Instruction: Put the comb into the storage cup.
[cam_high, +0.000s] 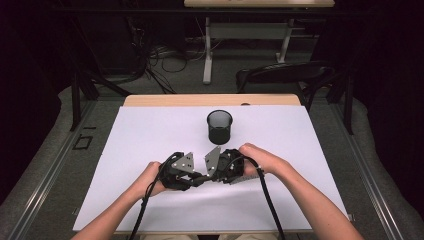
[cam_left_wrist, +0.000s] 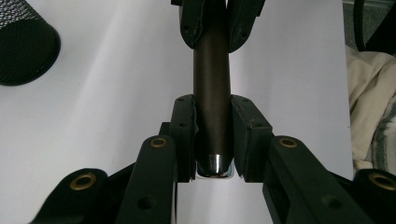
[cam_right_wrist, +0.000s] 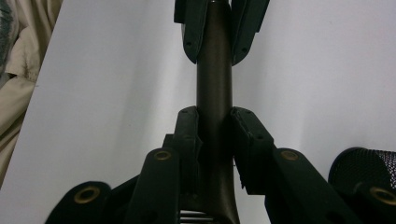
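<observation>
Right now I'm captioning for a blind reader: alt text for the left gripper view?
A dark cylindrical tool with a shiny metal tip is clamped between the left gripper's black jaws, its far end gripped by the right gripper. A black mesh cup stands on the white table.

In the high view the dark cylinder (cam_high: 201, 177) between the grippers is mostly hidden by their bodies, too small to ID. Left gripper view: mesh pen cup (cam_left_wrist: 23, 42) cut off by top-left corner; cylinder's far end covered by the other gripper's jaws. Right gripper view: cup (cam_right_wrist: 369, 165) cut by right edge.
</observation>
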